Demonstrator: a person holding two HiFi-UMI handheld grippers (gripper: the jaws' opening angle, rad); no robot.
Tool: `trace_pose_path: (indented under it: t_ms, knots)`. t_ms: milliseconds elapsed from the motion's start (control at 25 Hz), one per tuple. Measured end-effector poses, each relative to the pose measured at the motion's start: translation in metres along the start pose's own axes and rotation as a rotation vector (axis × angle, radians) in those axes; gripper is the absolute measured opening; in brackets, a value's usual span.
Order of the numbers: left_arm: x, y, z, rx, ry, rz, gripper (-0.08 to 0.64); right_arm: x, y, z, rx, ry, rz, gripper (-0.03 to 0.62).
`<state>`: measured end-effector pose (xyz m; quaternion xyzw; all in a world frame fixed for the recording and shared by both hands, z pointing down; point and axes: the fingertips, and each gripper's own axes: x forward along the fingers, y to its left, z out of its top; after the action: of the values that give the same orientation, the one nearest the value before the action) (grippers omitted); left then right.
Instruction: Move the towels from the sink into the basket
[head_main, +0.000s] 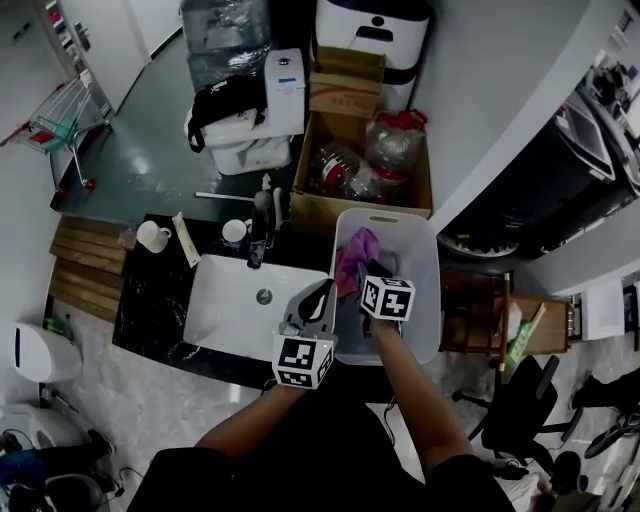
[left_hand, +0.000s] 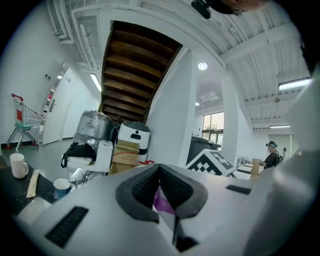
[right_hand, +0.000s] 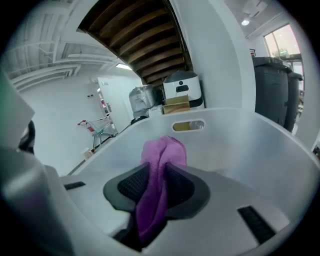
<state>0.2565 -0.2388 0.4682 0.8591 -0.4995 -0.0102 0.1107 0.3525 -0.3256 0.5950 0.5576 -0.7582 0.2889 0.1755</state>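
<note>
A purple towel hangs inside the white basket, to the right of the white sink. My right gripper reaches into the basket and is shut on that towel. In the right gripper view the towel runs up between the right gripper's dark pads, with the basket wall behind. My left gripper hovers over the sink's right rim, by the basket. In the left gripper view my left gripper has its pad tips touching. A bit of purple shows through the gap below them. I see no towel in the sink basin.
The sink sits in a black counter with a faucet and two cups at its back. A cardboard box with bottles stands behind the basket. A wooden shelf and an office chair stand to the right.
</note>
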Motion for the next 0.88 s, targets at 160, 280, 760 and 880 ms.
trace_pose_path:
  t_ms: [160,280,760,880]
  knots:
    - [0.008,0.007,0.003,0.003,-0.006,0.025,0.005,0.036,-0.01,-0.016,-0.03,0.079,0.016,0.12]
    - [0.012,0.01,0.007,0.024,-0.017,0.031,0.005,0.06,-0.012,-0.03,-0.065,0.139,0.045,0.121]
    - [0.022,0.015,0.005,0.033,-0.019,0.079,0.005,0.09,-0.015,-0.054,-0.018,0.228,0.102,0.209]
    - [0.022,0.015,0.005,0.027,-0.016,0.079,0.005,0.083,-0.012,-0.047,-0.039,0.204,0.107,0.21]
